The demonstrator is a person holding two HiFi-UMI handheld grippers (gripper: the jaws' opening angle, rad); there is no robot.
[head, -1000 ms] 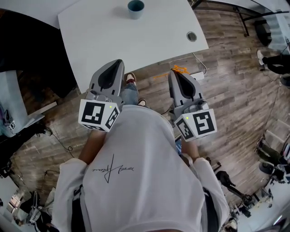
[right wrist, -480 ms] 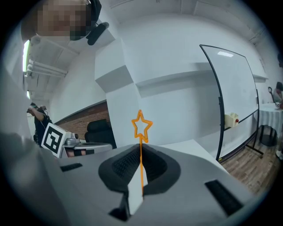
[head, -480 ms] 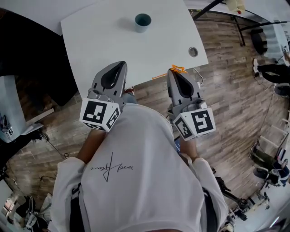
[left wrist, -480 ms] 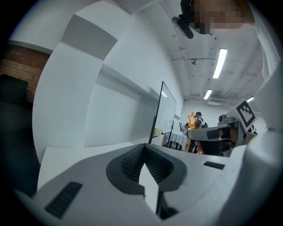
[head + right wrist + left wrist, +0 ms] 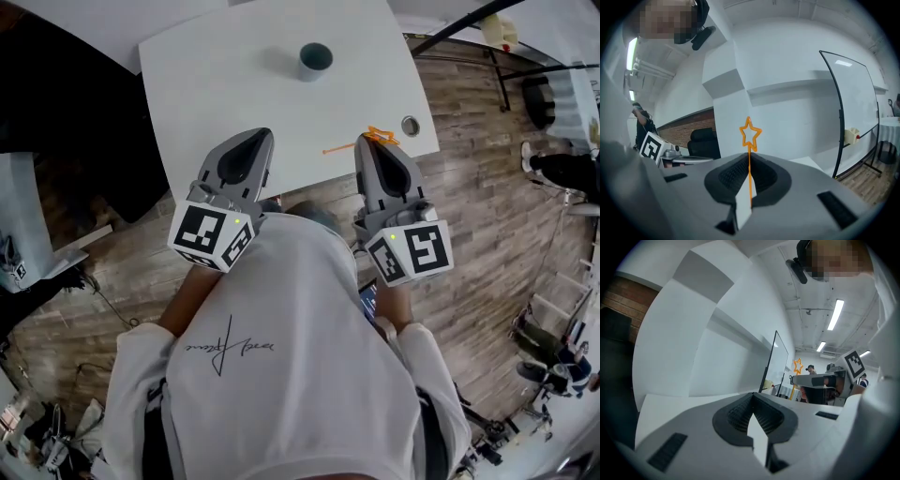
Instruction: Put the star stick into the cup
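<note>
A blue-grey cup (image 5: 315,60) stands upright at the far middle of the white table (image 5: 216,84). The orange star stick (image 5: 750,132) is pinched between the jaws of my right gripper (image 5: 749,157), its star above the jaw tips. In the head view the star stick (image 5: 378,137) shows at the tip of the right gripper (image 5: 372,142), over the table's near right edge, well short of the cup. My left gripper (image 5: 258,138) hovers over the near edge too; the left gripper (image 5: 752,397) is shut and holds nothing. From there the star stick (image 5: 798,365) is seen off to the right.
A round cable hole (image 5: 410,125) sits in the table's right corner. Wood floor (image 5: 487,216) lies to the right, with black stand legs (image 5: 502,66) at the top right. A dark area (image 5: 56,141) borders the table's left side.
The person has stepped toward the table. Both grippers went from over the floor to over the table's near edge, and the cup sits closer. The star stick stays gripped.
</note>
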